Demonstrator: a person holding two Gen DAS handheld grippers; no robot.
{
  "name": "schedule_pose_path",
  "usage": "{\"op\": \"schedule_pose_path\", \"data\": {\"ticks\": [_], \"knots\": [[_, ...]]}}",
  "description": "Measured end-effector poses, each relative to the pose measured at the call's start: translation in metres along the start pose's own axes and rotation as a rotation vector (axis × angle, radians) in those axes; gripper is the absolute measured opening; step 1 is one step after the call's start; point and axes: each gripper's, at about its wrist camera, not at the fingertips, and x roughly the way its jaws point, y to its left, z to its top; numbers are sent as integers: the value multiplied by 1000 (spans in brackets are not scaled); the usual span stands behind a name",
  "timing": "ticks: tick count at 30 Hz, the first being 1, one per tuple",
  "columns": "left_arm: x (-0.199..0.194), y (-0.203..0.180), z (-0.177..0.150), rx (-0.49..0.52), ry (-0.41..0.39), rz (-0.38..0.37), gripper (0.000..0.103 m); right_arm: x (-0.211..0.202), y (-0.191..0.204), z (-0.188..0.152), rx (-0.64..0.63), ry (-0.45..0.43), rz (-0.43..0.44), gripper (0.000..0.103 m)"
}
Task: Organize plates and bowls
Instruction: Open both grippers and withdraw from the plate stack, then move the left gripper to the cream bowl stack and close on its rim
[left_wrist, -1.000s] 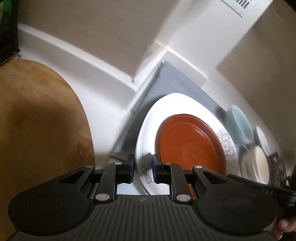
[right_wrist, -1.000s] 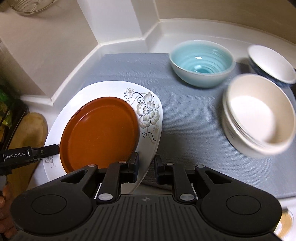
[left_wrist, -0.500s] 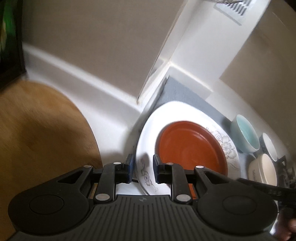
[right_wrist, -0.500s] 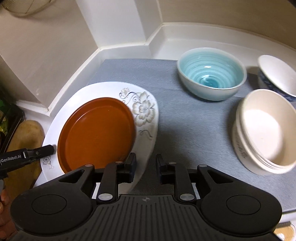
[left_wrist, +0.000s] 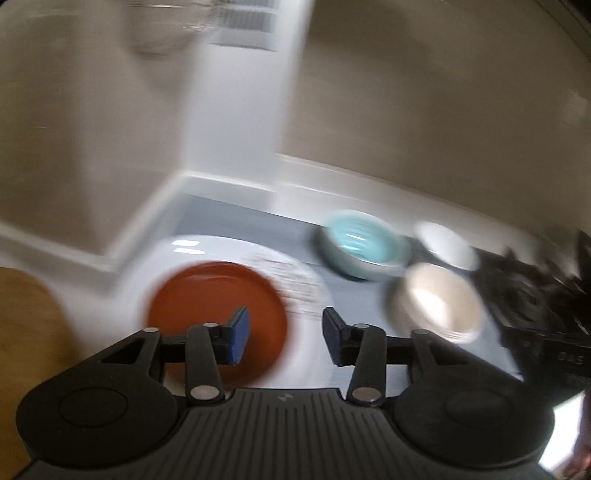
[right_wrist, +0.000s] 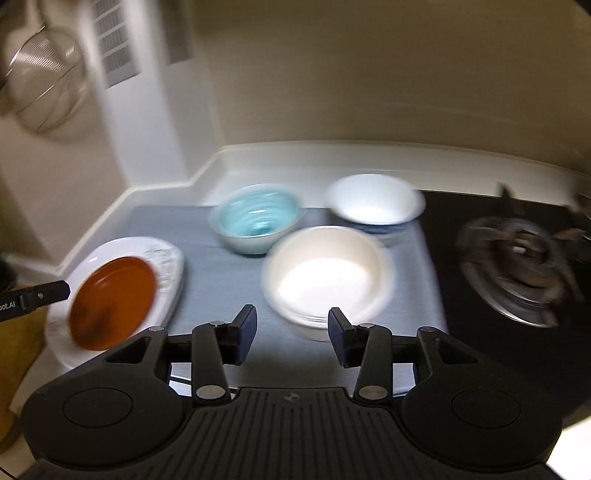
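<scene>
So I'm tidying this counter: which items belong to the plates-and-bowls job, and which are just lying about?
Job: brown plate on white floral plate; teal bowl; cream bowl stack; white bowl.
Lying about: hanging strainer; stove burner; wooden board.

Right gripper (right_wrist: 291, 334) hung open over the grey mat (right_wrist: 207, 266)

Its jaws had just been opening, nothing between them; ahead sat cream bowls (right_wrist: 325, 277), a teal bowl (right_wrist: 256, 218), and left, an orange plate (right_wrist: 112, 302).

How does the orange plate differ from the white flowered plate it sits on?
The orange plate is round, plain and smaller; the white flowered plate is larger, less regular in outline and carries a floral print. The orange plate lies on top, the white flowered plate beneath, on the grey mat. Both lie flat.
</scene>
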Motion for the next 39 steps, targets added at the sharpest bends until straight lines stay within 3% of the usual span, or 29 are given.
{"op": "schedule_pose_path", "data": {"ticks": [4,8,13,17,19,21,26,39], "knots": [[27,-47,4,11,61,-78,65,-10,-44,0,65,35,-41,52],[57,-83,12,-12,116,-99,70,-16,-80,5,84,63,-97,52],[99,-107,17,-64,175,-42,72,-27,-120,-1,117,83,-133,52],[125,-119,11,-84,210,-8,71,-34,-150,-8,157,104,-111,52],[136,-122,8,-99,231,13,66,-36,-162,-13,160,116,-105,52],[144,-123,5,-108,254,29,50,-39,-172,-15,173,125,-93,52],[144,-126,0,-123,264,18,27,-42,-187,-18,180,127,-56,52],[70,-124,-56,-84,345,44,27,-22,-180,-11,131,146,70,52]]}}
